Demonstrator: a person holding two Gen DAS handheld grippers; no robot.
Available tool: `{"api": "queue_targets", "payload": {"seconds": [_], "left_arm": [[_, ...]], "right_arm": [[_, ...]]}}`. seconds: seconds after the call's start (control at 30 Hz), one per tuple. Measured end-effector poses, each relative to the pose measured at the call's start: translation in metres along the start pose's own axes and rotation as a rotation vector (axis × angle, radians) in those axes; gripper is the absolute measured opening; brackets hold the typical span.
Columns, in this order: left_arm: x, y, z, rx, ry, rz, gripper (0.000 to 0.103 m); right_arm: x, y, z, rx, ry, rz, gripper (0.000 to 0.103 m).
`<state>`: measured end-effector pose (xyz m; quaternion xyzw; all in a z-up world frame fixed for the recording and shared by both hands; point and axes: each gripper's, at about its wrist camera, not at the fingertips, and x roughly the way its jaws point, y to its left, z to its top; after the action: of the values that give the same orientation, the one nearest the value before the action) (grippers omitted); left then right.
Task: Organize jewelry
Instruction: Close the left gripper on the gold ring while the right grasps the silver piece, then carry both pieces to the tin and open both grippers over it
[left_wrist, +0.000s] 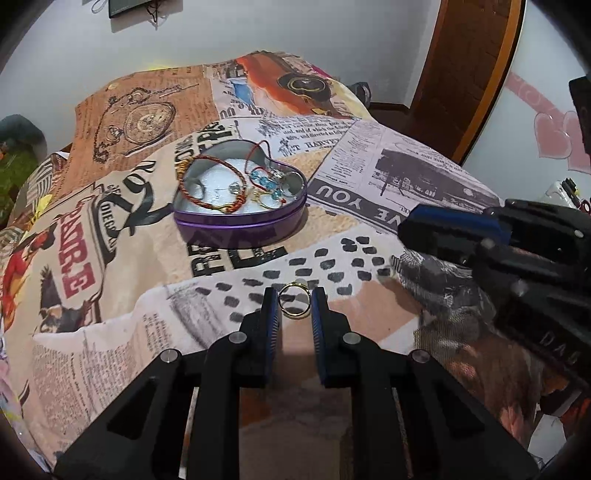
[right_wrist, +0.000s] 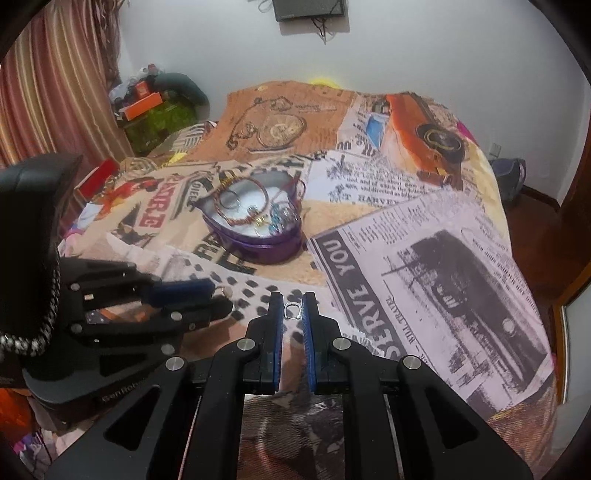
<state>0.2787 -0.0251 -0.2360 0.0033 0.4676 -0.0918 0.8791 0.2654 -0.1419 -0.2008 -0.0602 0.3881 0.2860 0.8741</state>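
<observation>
— While the left gripper (left_wrist: 294, 303) points along the bed (left_wrist: 406, 177), where's the gold ring (left_wrist: 294, 302)?
— Between its fingers (left_wrist: 271, 314), clenched on it at both sides, near of the purple heart tin (left_wrist: 240, 221).
— And the right gripper (right_wrist: 293, 310)?
— Its fingers (right_wrist: 275, 314) grasp a small silver ring (right_wrist: 292, 310) between the tips. The tin, farther off, holds bracelets (left_wrist: 210, 184).

Heart tin (left_wrist: 240, 221) on blanketed bed (left_wrist: 406, 173)

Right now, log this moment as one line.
left gripper: shut on gold ring | right gripper: shut on small silver ring | purple heart-shaped tin: open, bracelets inside
</observation>
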Motion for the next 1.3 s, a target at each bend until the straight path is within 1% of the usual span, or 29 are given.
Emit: {"api": "queue_targets", "payload": {"seconds": [0.13, 0.4, 0.57, 0.7, 0.9, 1.17, 1.3], "left_arm": [[-0.019, 0.005, 0.003, -0.011, -0.037, 0.004, 0.017], [-0.060, 0.018, 0.018, -0.017, -0.141, 0.032, 0.017], [-0.077, 0.024, 0.025, -0.028, -0.192, 0.028, 0.017], [-0.081, 0.030, 0.032, -0.029, -0.223, 0.034, 0.017], [-0.067, 0.048, 0.043, -0.057, -0.209, 0.048, 0.017], [-0.041, 0.066, 0.053, -0.085, -0.177, 0.011, 0.017], [-0.022, 0.070, 0.056, -0.087, -0.146, -0.029, 0.017]], "right_arm": [[-0.013, 0.008, 0.008, -0.008, -0.030, -0.008, 0.009], [-0.028, 0.021, 0.027, -0.028, -0.084, -0.024, 0.009], [-0.032, 0.024, 0.037, -0.024, -0.117, -0.015, 0.009], [-0.028, 0.029, 0.045, -0.034, -0.134, -0.012, 0.009], [-0.010, 0.033, 0.057, -0.040, -0.136, -0.016, 0.009], [0.022, 0.029, 0.065, -0.029, -0.095, -0.004, 0.009], [0.039, 0.022, 0.067, 0.000, -0.054, 0.034, 0.009]]}}
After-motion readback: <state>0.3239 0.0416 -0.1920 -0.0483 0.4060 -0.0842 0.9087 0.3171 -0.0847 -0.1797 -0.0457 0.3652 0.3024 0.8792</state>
